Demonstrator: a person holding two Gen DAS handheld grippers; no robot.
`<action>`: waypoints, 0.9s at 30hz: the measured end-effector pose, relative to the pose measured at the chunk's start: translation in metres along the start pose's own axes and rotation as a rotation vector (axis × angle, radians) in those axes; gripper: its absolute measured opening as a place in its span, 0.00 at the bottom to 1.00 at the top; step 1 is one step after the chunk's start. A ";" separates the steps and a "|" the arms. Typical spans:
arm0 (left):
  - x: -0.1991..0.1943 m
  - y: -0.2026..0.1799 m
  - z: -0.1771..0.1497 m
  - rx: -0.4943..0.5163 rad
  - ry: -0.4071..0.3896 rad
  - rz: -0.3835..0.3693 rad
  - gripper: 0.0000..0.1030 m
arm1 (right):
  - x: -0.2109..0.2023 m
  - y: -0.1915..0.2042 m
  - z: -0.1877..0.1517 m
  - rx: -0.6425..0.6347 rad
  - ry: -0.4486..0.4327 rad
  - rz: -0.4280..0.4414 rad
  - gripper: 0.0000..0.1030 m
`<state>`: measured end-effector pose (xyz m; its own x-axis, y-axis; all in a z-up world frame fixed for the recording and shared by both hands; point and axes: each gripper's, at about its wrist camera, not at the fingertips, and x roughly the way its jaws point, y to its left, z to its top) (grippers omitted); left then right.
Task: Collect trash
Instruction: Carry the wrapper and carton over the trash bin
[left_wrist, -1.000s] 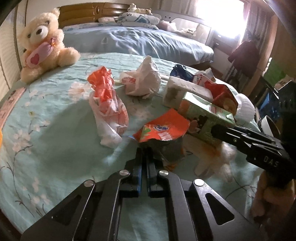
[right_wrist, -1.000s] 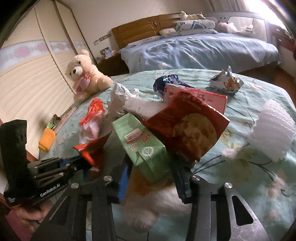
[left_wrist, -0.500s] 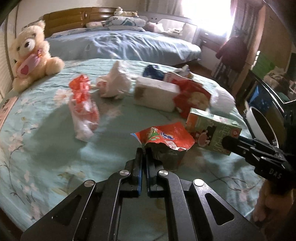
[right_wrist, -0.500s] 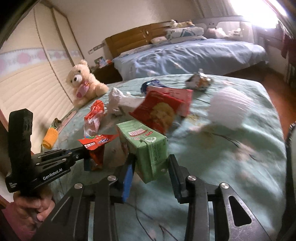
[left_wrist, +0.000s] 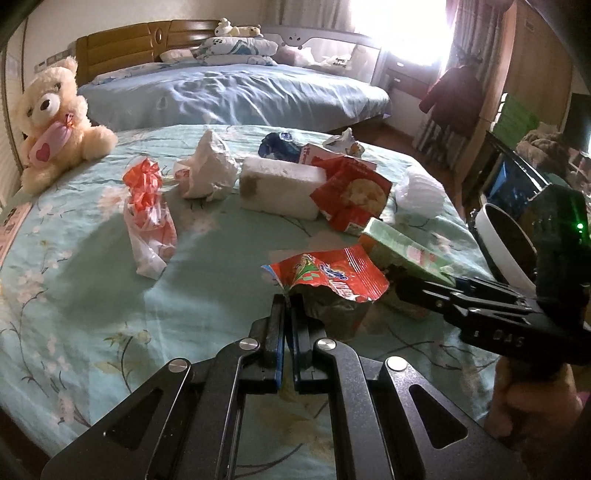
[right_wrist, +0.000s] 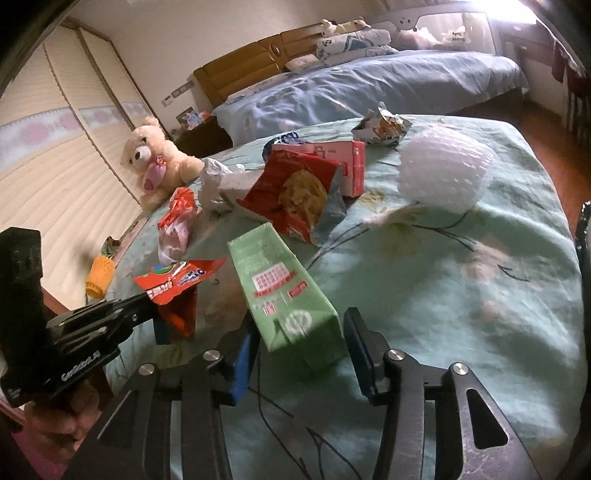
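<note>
- Trash is all over the teal bedspread (left_wrist: 92, 280), and two bits are already off it: a red wrapper (left_wrist: 328, 273) pinched in the left gripper (left_wrist: 287, 306), and a green carton (right_wrist: 288, 295) sitting between the fingers of the right gripper (right_wrist: 299, 350)
- Left one is clamped tight on the wrapper edge, same pinch as a second ago, wrapper flopping open above the tips
- Right one is the news: its jaws are opening right now. Half a second back the pads were hugging the carton, now there's a visible gap on the right side and the carton leans to the left pad
- Both hands have swung away from the main pile too, which sat right under them a second ago and is now further up the bed
- White bin rim (left_wrist: 506, 251) shows at the right edge of the left view, so my guess is the carton is being let go toward it, though it looks to be over the bed in the right view, could miss
- Left on the bed: orange bag (left_wrist: 147, 206), tissue wad (left_wrist: 208, 170), foam block (left_wrist: 280, 192), cookie bag (left_wrist: 354, 195), white mesh (right_wrist: 443, 173), foil scrap (right_wrist: 382, 125)
- Teddy (left_wrist: 51, 122) isn't trash, leave it
</note>
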<state>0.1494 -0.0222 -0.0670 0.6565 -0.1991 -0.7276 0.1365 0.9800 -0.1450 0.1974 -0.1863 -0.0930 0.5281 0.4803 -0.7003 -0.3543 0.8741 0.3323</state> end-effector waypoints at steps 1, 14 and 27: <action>-0.001 -0.002 0.000 0.006 -0.002 -0.002 0.02 | 0.000 0.001 0.000 -0.003 -0.004 -0.003 0.43; -0.001 -0.062 0.011 0.111 -0.009 -0.092 0.02 | -0.057 -0.009 -0.017 -0.055 -0.125 -0.142 0.30; 0.010 -0.133 0.025 0.205 -0.007 -0.200 0.02 | -0.120 -0.067 -0.030 0.087 -0.223 -0.218 0.30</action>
<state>0.1558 -0.1548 -0.0380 0.6061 -0.3889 -0.6938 0.4106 0.9001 -0.1459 0.1345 -0.3046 -0.0497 0.7440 0.2763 -0.6083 -0.1515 0.9565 0.2492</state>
